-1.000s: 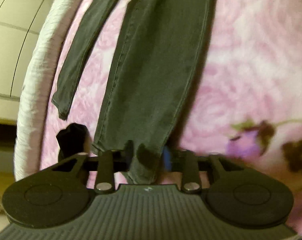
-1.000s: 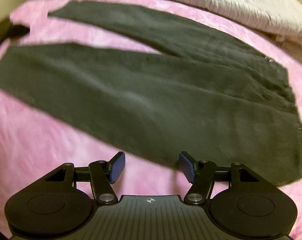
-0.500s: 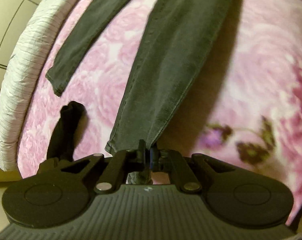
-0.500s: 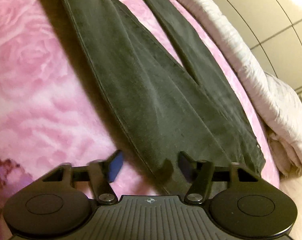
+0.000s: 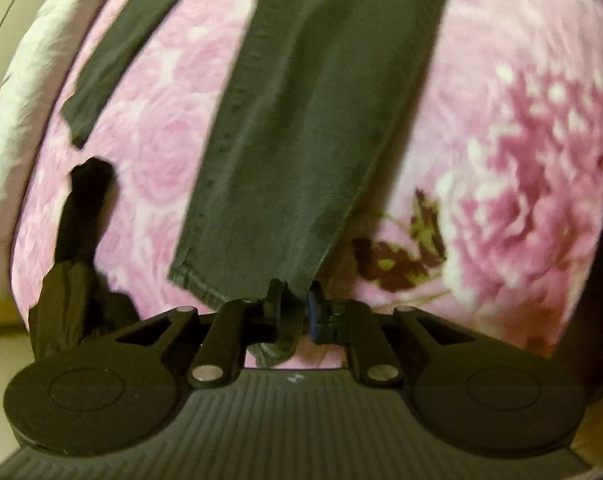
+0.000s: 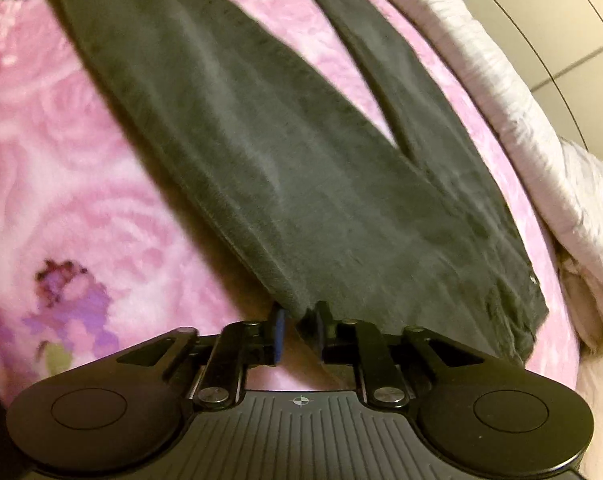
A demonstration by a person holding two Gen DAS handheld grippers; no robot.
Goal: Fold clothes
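Note:
Dark grey trousers (image 5: pixel 301 120) lie spread on a pink flowered blanket (image 5: pixel 501 160). My left gripper (image 5: pixel 291 304) pinches the hem of the nearer leg, which hangs a little above the blanket; its jaws are opening slightly with the cloth still between the pads. The other leg (image 5: pixel 113 60) lies flat at upper left. In the right wrist view the trousers (image 6: pixel 281 160) run away from my right gripper (image 6: pixel 299 320), which grips their near side edge close to the waist. Its jaws are also opening, and the cloth stays between them.
A white quilted cover (image 5: pixel 21 100) runs along the blanket's far side, also seen as a white quilt (image 6: pixel 521 100) on the right. A black bundle (image 5: pixel 81 220) lies left of the held hem. A pale tiled wall (image 6: pixel 561 20) stands behind the quilt.
My left gripper has risen with the hem, lifting that leg off the blanket. My right gripper, open a second ago, rolled and closed onto the trousers' edge.

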